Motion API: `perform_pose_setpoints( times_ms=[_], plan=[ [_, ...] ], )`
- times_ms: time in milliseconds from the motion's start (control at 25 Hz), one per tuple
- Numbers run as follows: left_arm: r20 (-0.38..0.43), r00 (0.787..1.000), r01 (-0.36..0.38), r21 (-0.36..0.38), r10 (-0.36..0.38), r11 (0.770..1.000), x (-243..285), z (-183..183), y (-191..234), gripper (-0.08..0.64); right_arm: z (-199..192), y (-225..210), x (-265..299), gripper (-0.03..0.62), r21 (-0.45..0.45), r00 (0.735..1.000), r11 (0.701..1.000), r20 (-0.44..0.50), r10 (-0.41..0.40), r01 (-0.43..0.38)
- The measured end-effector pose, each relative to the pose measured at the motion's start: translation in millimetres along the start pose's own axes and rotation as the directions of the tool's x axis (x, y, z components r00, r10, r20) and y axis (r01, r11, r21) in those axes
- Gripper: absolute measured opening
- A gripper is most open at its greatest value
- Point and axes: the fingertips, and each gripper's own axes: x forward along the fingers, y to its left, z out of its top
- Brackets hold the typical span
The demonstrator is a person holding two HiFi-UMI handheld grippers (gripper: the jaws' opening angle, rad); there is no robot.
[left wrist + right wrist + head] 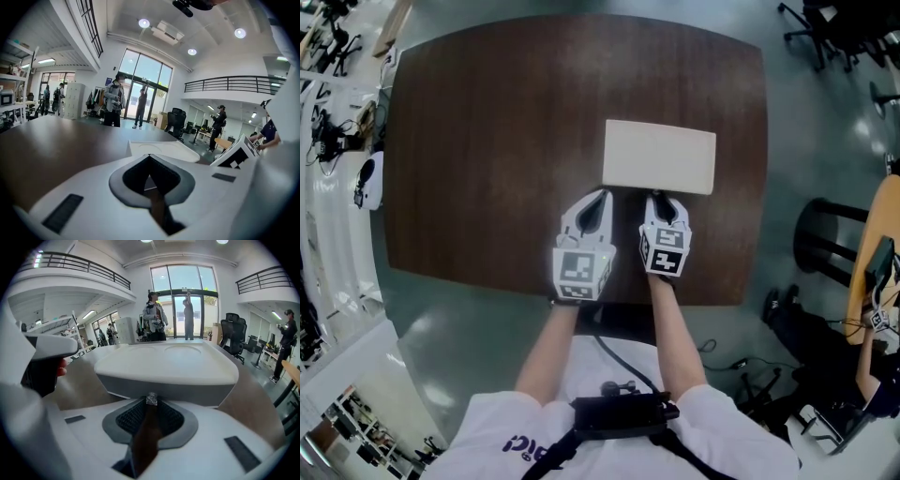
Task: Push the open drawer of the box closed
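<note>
A white box (659,155) lies on the dark brown table (487,141), its front side toward me. No drawer sticks out of it in the head view. My right gripper (659,197) is shut, its tips against the box's shaded front (164,385). A small grey nub (151,399) sits right at those tips (151,397); whether it is pinched I cannot tell. My left gripper (600,195) is shut too and rests beside the right one, just off the box's near-left corner. In the left gripper view the box (161,149) lies a little beyond the closed tips (149,156).
The table's near edge (581,298) runs just behind both grippers. A black stool (825,234) and office chairs (825,28) stand on the floor to the right. White shelving (337,187) is on the left. Several people (154,317) stand far behind the box.
</note>
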Motion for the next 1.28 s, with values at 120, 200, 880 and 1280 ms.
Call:
perform_pose_setpoints(
  times_ms=[120,200,880,1280],
  plan=[
    [0.0,1.0,-0.011,-0.003,0.011,1.0,2.0,1.0,4.6,-0.005,2.9,0.8,3.0,0.078,-0.028,1.0,1.0,0.005,-0.011,0.011],
    [0.001,1.0,-0.017,-0.004,0.017,1.0,1.5,-0.1,6.7,-0.005,2.5,1.3,4.2,0.078,-0.034,1.0,0.999,0.008,-0.018,0.018],
    [0.042,0.999,0.015,0.035,-0.016,0.999,-51.4,5.2,-7.1,-0.005,-5.8,10.5,-23.9,0.078,-0.023,0.997,0.999,0.062,-0.045,0.046],
    [0.111,0.993,0.021,0.081,-0.03,0.996,-118.0,23.2,-19.1,-0.005,-10.5,35.9,-112.1,0.078,0.042,0.98,0.998,0.193,-0.056,0.049]
  ],
)
